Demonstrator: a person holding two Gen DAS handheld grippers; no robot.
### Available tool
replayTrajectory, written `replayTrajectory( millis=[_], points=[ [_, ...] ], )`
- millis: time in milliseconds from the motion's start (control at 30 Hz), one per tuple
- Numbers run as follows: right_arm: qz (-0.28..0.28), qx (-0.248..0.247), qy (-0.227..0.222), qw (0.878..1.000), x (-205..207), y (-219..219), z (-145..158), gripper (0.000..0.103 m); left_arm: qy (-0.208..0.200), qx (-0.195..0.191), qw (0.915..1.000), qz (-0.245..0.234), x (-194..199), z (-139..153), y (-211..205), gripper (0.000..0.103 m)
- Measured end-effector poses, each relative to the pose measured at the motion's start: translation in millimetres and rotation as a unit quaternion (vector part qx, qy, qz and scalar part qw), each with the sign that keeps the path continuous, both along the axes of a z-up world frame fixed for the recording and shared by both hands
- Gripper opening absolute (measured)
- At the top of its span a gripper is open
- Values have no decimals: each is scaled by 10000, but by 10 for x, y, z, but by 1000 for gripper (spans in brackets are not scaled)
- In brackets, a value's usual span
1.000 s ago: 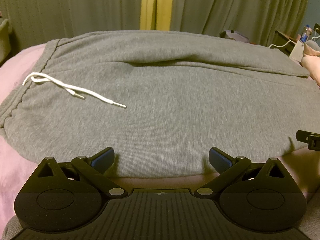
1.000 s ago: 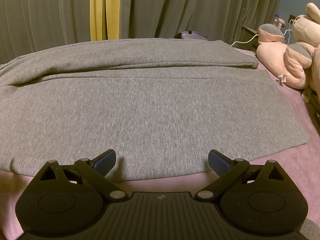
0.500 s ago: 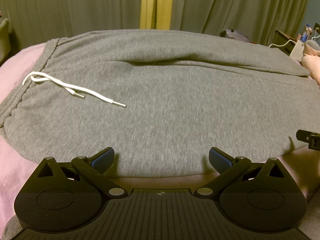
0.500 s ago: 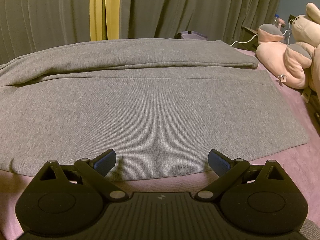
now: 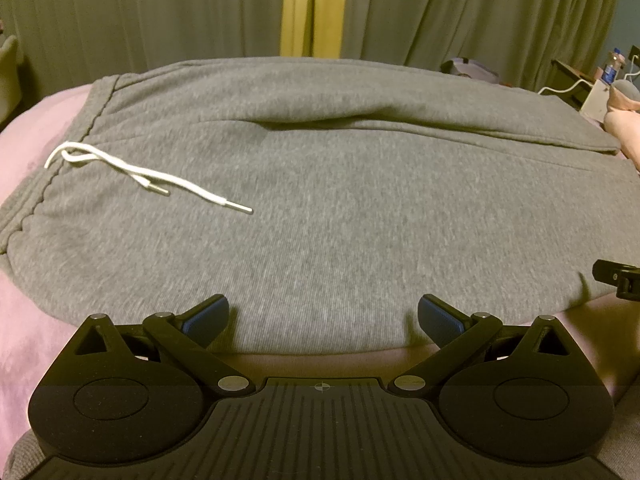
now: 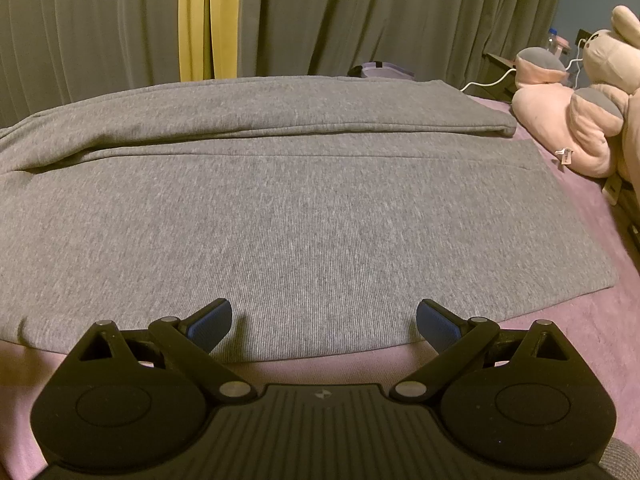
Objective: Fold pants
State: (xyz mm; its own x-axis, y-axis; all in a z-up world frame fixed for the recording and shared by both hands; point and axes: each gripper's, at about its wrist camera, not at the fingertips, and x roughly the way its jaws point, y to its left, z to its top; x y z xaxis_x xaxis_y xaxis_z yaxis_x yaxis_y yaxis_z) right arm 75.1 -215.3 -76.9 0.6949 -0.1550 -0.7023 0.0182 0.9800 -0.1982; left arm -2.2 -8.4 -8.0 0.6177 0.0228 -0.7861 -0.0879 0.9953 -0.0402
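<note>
Seen from the left wrist: grey pants (image 5: 340, 208) spread flat on a pink bedsheet (image 5: 28, 332), directly ahead of the left gripper (image 5: 323, 318), near edge lying just between its blue fingertips (image 5: 206, 319). Jaws released, spread wide, grasping nothing. Waistband (image 5: 48, 184) off to the gripper's left, white drawstring (image 5: 132, 170) trailing across the cloth; far leg forming a soft ridge ahead. Long axis running left to right across the gripper. Seen from the right wrist: leg portion of the pants (image 6: 304, 216) ahead of the right gripper (image 6: 324, 322), smooth, ribbed knit, cuffs (image 6: 576, 224) pointing to the gripper's right, toward a pink plush toy (image 6: 576, 128). Jaws likewise wide apart and empty, near hem just ahead of the fingertips (image 6: 210, 322). Green curtains (image 6: 360, 12) beyond.
</note>
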Motion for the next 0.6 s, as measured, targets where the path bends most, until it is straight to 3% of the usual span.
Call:
replayTrajectory(
  millis=[600],
  points=[
    [-23,37,25,10000,8,-6,-11,99,114,-3,9999,-3,57,-4,2,103]
  ],
)
